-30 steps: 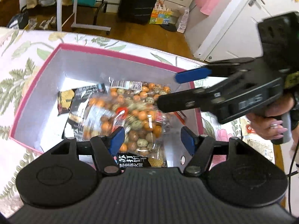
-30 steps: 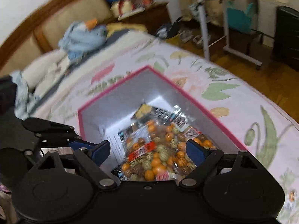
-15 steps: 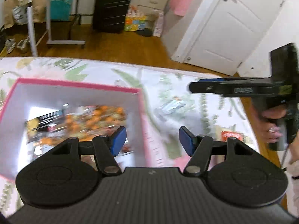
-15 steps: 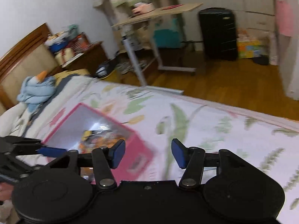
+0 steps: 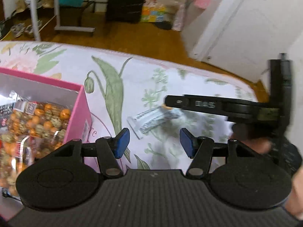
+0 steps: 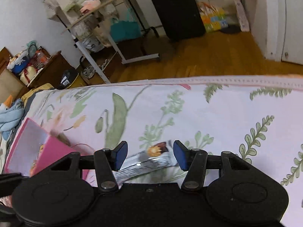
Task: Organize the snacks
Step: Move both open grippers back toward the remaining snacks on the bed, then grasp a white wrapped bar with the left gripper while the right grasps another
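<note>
left wrist – snack bar (image 5: 153,120) blurred, half-hidden.

Both wrist views look steeply down over the flowered bedspread (image 5: 132,71) from close above, sharing the silver snack packet (image 6: 149,162) and pink box (image 5: 78,117).

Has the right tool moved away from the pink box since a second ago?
Yes. The right tool has swung rightward off the pink box, now over a snack bar on the bedspread.
</note>
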Tool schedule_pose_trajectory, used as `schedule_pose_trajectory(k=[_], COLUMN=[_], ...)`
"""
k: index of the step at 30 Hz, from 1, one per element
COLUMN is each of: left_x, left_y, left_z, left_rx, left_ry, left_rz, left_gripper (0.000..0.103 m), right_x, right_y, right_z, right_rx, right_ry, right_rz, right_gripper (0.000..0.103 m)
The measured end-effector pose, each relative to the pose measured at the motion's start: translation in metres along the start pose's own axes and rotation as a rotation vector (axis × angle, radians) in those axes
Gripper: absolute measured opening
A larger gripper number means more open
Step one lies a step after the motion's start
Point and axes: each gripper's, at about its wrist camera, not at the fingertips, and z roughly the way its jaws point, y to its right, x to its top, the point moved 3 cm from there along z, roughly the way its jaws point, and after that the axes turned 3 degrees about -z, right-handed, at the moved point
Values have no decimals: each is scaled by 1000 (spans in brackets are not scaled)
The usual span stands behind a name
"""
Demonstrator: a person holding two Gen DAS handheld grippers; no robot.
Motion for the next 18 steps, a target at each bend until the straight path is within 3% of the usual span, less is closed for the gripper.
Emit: schedule_pose_trajectory(k=[3, 7, 9, 10, 12, 13, 18], left_x=[3, 6, 5, 4, 1, 0, -5], left_y=[-3, -9, -14, -16, -21, -21, -21], left_z=[28, 58, 71, 77, 79, 79, 74], left_rx=[78, 122, 107, 90, 57, 44, -11], left_ry=[13, 20, -8, -27, -28, -18, -38], left_rz=[-44, -91, -122, -141, -166, -163, -147], left_gripper=[58, 58, 58, 58, 57, 50, 45], right_x=[-4, -9, -9, -10, -12, -13, -19], right_y=[8, 13, 16, 17, 20, 21, 20], right_z=[8, 16, 20, 21, 22, 21, 15], right_rx=[17, 43, 51, 69, 87, 99, 101], right_ry=[-13, -27, -37, -48, -53, -55, -77], right_rz=[11, 29, 44, 49, 88, 104, 156], right_gripper=[60, 60, 53, 45, 42, 36, 34])
